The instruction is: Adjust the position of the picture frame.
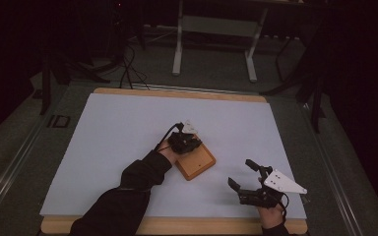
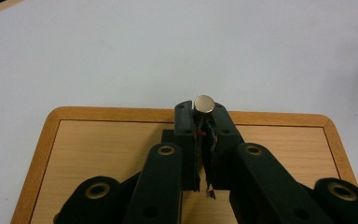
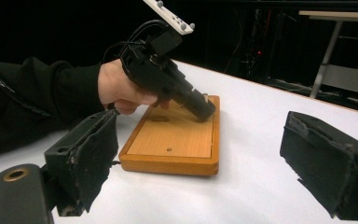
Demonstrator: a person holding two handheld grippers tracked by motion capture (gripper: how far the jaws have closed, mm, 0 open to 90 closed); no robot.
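Black two-jaw left gripper (image 2: pixel 204 114), seen closest in the left gripper view: jaws pressed together on a small silver metal cylinder (image 2: pixel 204 104), which stands upright between the jaw tips with its round top face showing; frayed pad lining with a red fleck hangs in the narrow seam below. Small rectangular wooden tray (image 2: pixel 98 140) with rounded corners and a darker raised rim: lies flat under those jaws, the cylinder held over its far rim in that view. White table surface (image 2: pixel 121 51): extends beyond the tray. Same left gripper (image 3: pixel 204 109) in the right gripper view: held by a hand (image 3: pixel 121 88) in a dark sleeve, angled downward, tip over the far end of the tray (image 3: pixel 177 140); whether the tip touches the wood cannot be told. Black two-jaw right gripper (image 3: pixel 200 158): jaws spread wide with worn dark foam pads (image 3: pixel 95 154), nothing between them, low over the white surface, near the tray's short side. High view: left gripper (image 1: pixel 184 141) over the tray (image 1: pixel 199 164) at mid-table; right gripper (image 1: pixel 243 174), with its grey three-cornered plate (image 1: pixel 283 182), well apart toward the near edge, jaws spread. Wooden table border (image 1: pixel 177 93): frames the white surface.
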